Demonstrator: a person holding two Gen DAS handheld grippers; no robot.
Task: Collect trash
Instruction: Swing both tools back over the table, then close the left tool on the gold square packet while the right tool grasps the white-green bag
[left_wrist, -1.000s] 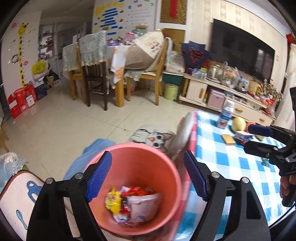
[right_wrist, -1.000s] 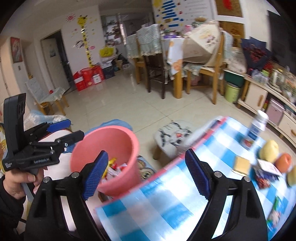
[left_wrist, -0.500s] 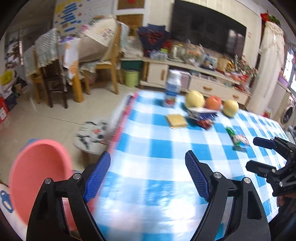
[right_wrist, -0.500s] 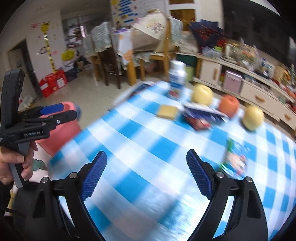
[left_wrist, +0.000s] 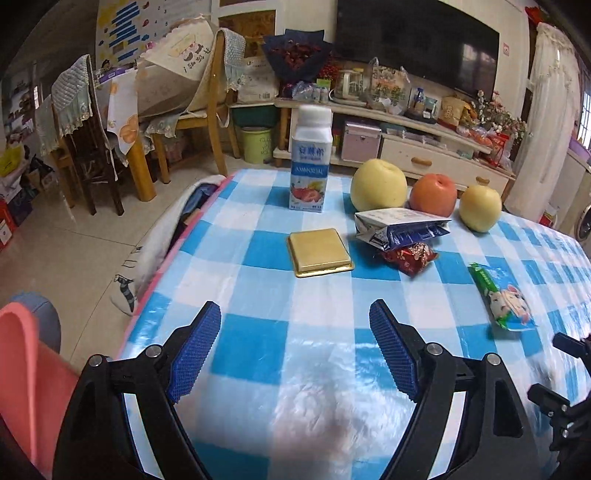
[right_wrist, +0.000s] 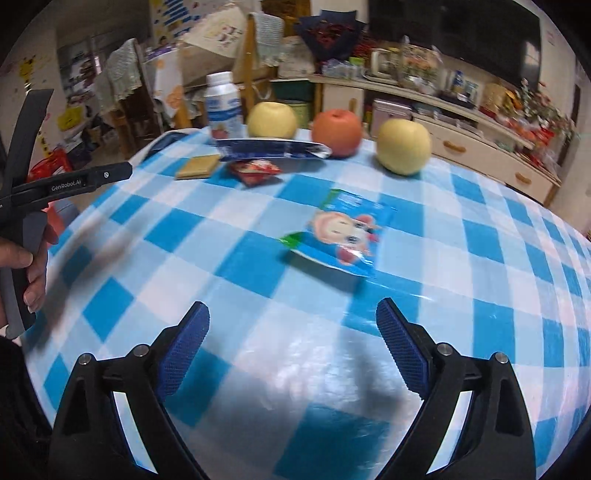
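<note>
On the blue-checked table (left_wrist: 258, 339) lie a gold square packet (left_wrist: 318, 252), a blue-white torn bag (left_wrist: 400, 225) over a red wrapper (left_wrist: 410, 256), and a cartoon snack pouch (left_wrist: 502, 295), which also shows in the right wrist view (right_wrist: 341, 232). My left gripper (left_wrist: 295, 347) is open and empty, above the table short of the gold packet. My right gripper (right_wrist: 291, 347) is open and empty, just short of the cartoon pouch. The pink trash bin (left_wrist: 26, 362) is at the lower left, beside the table.
A yogurt bottle (left_wrist: 309, 166), two yellow apples (left_wrist: 378, 184) (left_wrist: 480, 208) and a red apple (left_wrist: 434, 195) stand at the table's far side. A cushioned stool (left_wrist: 155, 240) is by the left edge. Chairs and a TV cabinet stand beyond.
Both grippers swung from over the pink bin to the right, onto the table. The bin slid to the left edge of view. Both stayed open and empty.
</note>
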